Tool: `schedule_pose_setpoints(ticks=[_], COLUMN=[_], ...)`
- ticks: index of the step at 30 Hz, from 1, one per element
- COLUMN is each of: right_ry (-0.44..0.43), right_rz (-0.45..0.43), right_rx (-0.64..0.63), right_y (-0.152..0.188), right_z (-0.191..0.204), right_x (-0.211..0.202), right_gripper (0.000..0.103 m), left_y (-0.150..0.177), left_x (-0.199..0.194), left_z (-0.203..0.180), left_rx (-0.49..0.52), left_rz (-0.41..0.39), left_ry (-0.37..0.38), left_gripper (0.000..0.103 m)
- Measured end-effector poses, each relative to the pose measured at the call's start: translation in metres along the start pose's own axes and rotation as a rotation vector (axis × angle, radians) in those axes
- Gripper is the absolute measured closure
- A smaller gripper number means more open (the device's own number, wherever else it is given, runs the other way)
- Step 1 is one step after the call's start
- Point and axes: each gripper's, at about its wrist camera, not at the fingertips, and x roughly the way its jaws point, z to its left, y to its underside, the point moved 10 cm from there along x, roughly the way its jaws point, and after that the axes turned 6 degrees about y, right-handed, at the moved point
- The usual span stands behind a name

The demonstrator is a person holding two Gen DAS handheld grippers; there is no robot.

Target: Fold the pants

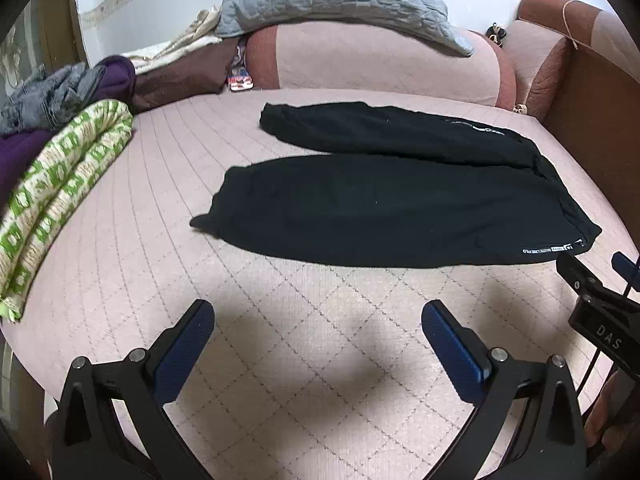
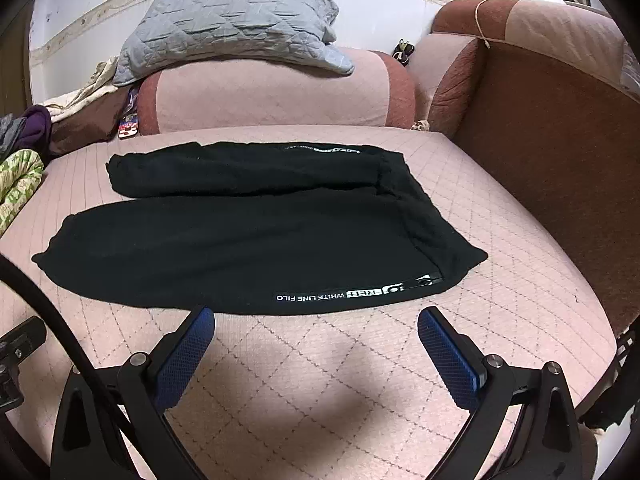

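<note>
Black pants [image 1: 392, 200] [image 2: 256, 236] lie flat on the pink quilted sofa seat [image 1: 320, 360] [image 2: 320, 360]. Both legs stretch to the left and the waistband sits at the right. White lettering runs along the near leg's edge. My left gripper [image 1: 318, 308] hovers open over the bare seat, in front of the near leg and apart from it. My right gripper [image 2: 316, 316] is open too, its fingertips just short of the near hem by the lettering. The right gripper's body [image 1: 600, 304] shows at the right edge of the left wrist view.
A green-patterned folded cloth [image 1: 60, 200] and a heap of purple and grey clothes [image 1: 68, 88] lie at the seat's left. A grey quilted pillow [image 1: 336, 0] [image 2: 236, 28] rests on the round back cushion [image 2: 272, 92]. The brown armrest [image 2: 552, 152] bounds the right side.
</note>
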Motion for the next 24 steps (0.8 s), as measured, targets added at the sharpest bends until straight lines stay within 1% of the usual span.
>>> schedule_pose_setpoints(ticks=[10, 24], right_ry=[-0.007, -0.021], right_rz=[0.023, 0.057], right_rx=[0.013, 0.012], right_y=[0.005, 0.016], right_z=[-0.003, -0.002], right_x=[0.000, 0.013], right_gripper=[0.000, 0.000], left_y=[0.003, 0.011], left_x=[-0.011, 0.001], left_z=[-0.001, 0.003], left_rx=[0.001, -0.011], left_rz=[-0.004, 0.030], left_ry=[0.013, 0.012], left_gripper=[0.000, 0.000])
